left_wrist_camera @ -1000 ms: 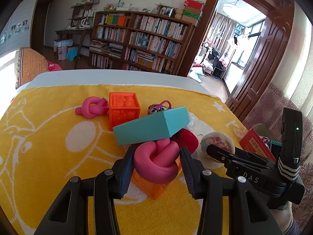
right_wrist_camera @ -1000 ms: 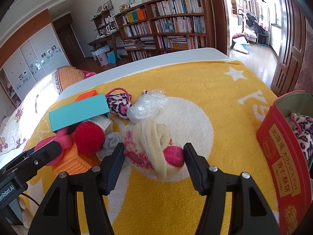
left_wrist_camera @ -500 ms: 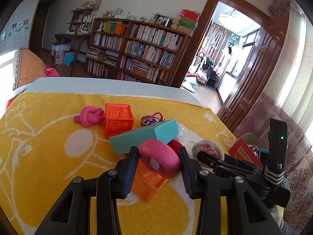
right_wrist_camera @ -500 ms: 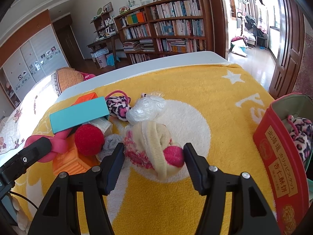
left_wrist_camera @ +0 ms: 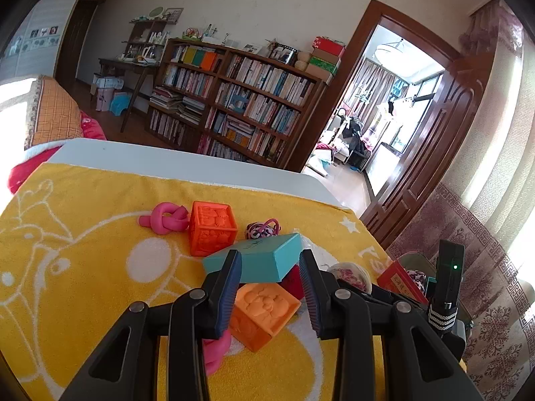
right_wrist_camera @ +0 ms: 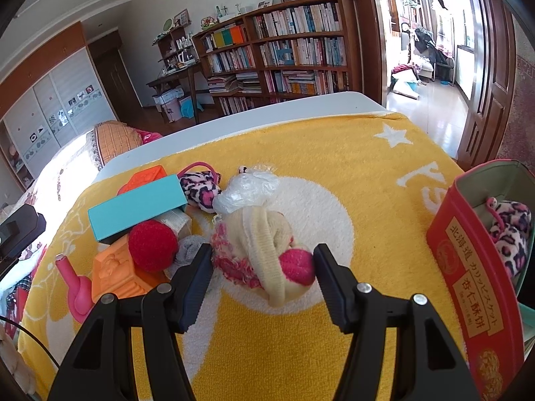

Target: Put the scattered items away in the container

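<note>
While the left gripper's (left_wrist_camera: 270, 262) jaws are closing, nothing is seen between them; the pink knot toy (left_wrist_camera: 214, 351) is noted at 7 o'clock, under the left finger and beside an orange cube (left_wrist_camera: 264, 310). The right gripper (right_wrist_camera: 264, 254) is found set on the rolled sock bundle (right_wrist_camera: 264, 237), a pad against each flank, with the bundle resting on the yellow towel (right_wrist_camera: 334, 153).

The step in hand is judged to be the bundle's transfer. A firm, centred hold is advised so the roll is not unwound, then a clean lift and a carry toward 3 o'clock, where the red tin (right_wrist_camera: 468, 267) stands open with a leopard scrunchie (right_wrist_camera: 511, 230) inside.

Gold lettering on the tin is read as "北海道" and "杏仁酥饼"; a white "S" is made out on the towel.
</note>
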A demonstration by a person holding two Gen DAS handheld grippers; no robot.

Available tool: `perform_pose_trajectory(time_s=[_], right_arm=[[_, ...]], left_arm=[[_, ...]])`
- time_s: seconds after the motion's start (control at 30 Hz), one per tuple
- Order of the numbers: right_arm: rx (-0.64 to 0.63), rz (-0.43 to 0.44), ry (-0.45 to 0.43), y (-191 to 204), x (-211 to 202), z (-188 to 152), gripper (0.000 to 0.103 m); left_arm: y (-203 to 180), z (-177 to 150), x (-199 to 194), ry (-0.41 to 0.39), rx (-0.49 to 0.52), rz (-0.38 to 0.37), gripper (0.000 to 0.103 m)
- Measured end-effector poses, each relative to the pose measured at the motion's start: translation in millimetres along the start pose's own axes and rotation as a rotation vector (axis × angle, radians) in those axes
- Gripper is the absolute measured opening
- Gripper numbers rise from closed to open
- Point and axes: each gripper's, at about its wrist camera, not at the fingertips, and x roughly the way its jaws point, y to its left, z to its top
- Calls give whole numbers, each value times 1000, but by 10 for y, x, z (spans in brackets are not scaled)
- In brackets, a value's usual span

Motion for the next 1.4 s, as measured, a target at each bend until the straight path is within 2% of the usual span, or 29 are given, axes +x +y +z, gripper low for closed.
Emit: perform_pose_trajectory(time_s=[0.03, 0.07, 0.1, 0.13, 0.23, 0.43, 0.7, 0.83, 0.9, 0.97, 1.03, 1.3, 1.4], right_arm=[[1, 1, 1, -3, 2, 0, 65], [3, 2, 2, -5, 2, 1, 65], [4, 4, 4, -7, 1, 3, 65], [6, 9, 6, -9, -3, 6, 65], [7, 18, -2, -15, -34, 20, 65], [6, 24, -4, -3, -38, 14, 65], [3, 23, 7, -4, -8, 15, 65], [2, 24, 16, -5, 10, 10, 65], [0, 25, 14, 0, 1, 7, 65], [-2, 28, 11, 7, -11, 5, 65], [-9, 26, 5, 22, -27, 1, 65], [-15, 36, -19, 57, -92, -4, 65], [-16, 38, -32, 61, -117, 0, 65]], left_arm=[[40, 6, 24, 26, -17, -1, 52], [84, 13, 29, 35, -35, 1, 59], [127, 13, 19, 32, -56, 9, 72], [150, 9, -1, 27, -61, 20, 76], [168, -35, -18, 40, -12, 80, 77], [347, -271, 242, 159, 37, 195, 76], [418, -423, 441, 250, 71, 206, 77], [402, -539, 596, 309, 104, 244, 77], [356, -565, 619, 306, 137, 268, 76], [352, -559, 598, 296, 129, 251, 76], [360, -550, 563, 277, 119, 238, 58], [314, -401, 304, 168, 83, 199, 58], [288, -377, 258, 153, 77, 188, 58]])
